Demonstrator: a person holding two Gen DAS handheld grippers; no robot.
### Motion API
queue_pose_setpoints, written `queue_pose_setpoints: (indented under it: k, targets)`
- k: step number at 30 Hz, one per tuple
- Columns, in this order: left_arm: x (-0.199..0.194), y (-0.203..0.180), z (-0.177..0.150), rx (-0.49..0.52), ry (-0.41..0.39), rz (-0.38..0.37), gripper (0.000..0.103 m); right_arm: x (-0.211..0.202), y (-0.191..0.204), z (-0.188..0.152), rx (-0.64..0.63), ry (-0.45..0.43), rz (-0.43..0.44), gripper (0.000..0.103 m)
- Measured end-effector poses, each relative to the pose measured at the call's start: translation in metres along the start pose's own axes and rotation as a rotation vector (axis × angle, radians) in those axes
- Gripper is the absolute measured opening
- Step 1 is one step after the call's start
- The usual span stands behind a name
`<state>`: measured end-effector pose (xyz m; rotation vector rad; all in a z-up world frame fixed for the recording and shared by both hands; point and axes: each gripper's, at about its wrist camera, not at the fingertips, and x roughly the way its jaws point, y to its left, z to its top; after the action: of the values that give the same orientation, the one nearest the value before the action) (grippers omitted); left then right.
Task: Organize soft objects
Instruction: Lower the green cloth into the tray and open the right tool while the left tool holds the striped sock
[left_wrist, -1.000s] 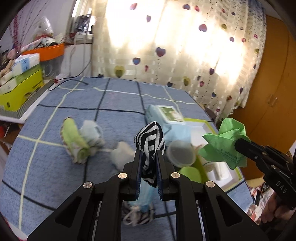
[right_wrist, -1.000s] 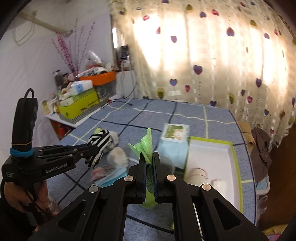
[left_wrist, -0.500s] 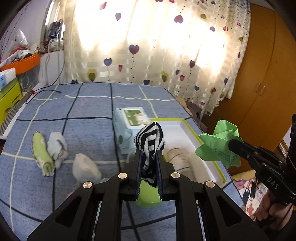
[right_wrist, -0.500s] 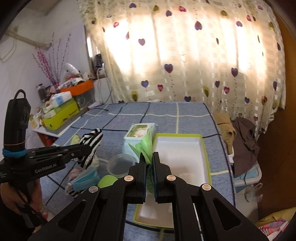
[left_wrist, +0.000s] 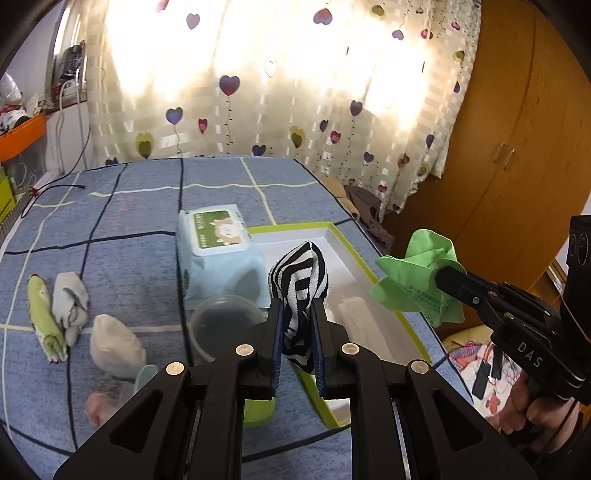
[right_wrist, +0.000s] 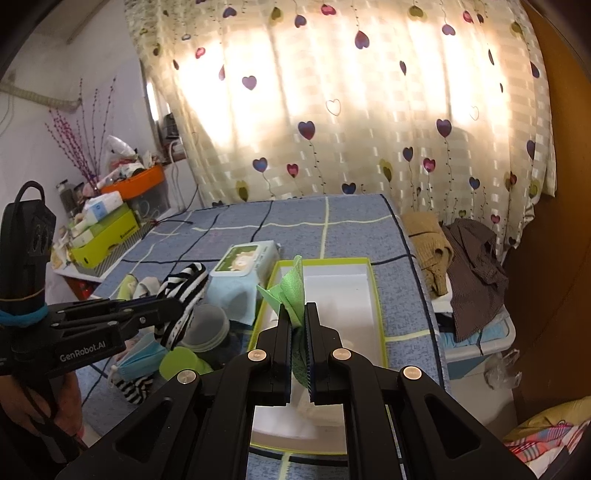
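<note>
Here we see the left tool (left_wrist: 297, 328) clamped on a black-and-white striped sock (left_wrist: 300, 284), held in the air over the near edge of a white tray with a green rim (left_wrist: 373, 266). The right tool (right_wrist: 299, 325) grips a green cloth (right_wrist: 291, 291) above the same tray. On the blue checked surface (left_wrist: 129, 206) lie a wipes pack (left_wrist: 218, 251), a clear round lid (left_wrist: 221, 325) and small rolled socks (left_wrist: 55, 310).

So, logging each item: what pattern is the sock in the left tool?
Black and white stripes on the sock, clearest in the left wrist view.
</note>
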<state>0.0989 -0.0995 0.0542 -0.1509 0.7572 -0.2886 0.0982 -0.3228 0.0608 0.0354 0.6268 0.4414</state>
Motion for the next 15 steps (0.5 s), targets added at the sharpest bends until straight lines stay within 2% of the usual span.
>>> queue_pose_setpoints:
  k: [15]
  targets:
    - [0.033,-0.016,0.002,0.021,0.058,-0.027,0.015,0.038,-0.027,0.0,0.018,0.045,-0.004,0.006]
